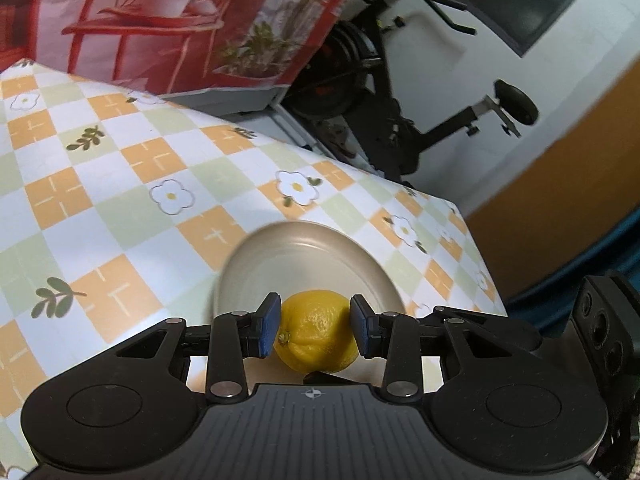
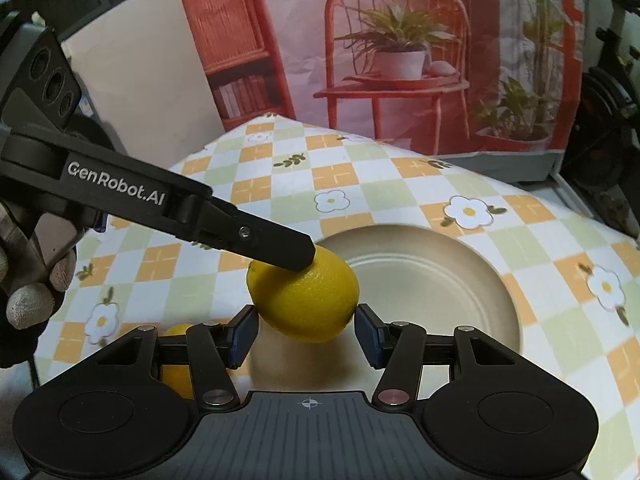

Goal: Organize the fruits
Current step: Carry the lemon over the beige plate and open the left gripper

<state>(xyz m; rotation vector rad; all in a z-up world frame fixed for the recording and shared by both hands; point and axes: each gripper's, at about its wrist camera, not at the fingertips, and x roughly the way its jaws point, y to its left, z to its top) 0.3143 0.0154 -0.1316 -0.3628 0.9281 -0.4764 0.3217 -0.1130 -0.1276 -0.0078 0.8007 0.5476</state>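
**Me:** Lemon [image 1: 317,332] first: my left hand-held gripper [image 1: 316,330] has it clamped between the blue pads [image 1: 269,326], stem end against the left-hand pad. It hangs over the near rim of the beige plate [image 1: 304,252], and I judge it to be clear of the surface, though I can't tell how far.

**You:** And the other one?

**Me:** My right hand-held gripper [image 2: 306,334] has its jaws apart with nothing in them. In its view the same lemon [image 2: 304,296] sits just ahead of its pads [image 2: 370,338], with the left finger [image 2: 276,246] pressed on top.

**You:** So what makes the put-down go well?

**Me:** The plate [image 2: 508,280] lies towards the right edge of the desk [image 1: 120,184], near its far right corner. I'd carry the lemon further in, over the flat middle rather than the sloped rim, lower until it touches, then spread the pads slowly. It's oval, so it may roll; laying it on its long side should settle it.

**You:** Anything in the way?

**Me:** The right one is close; I'd keep it back so the two don't knock. A second yellow fruit [image 2: 176,376] shows low on the left behind its linkage, probably another lemon, partly hidden. That looks like the next one to fetch.
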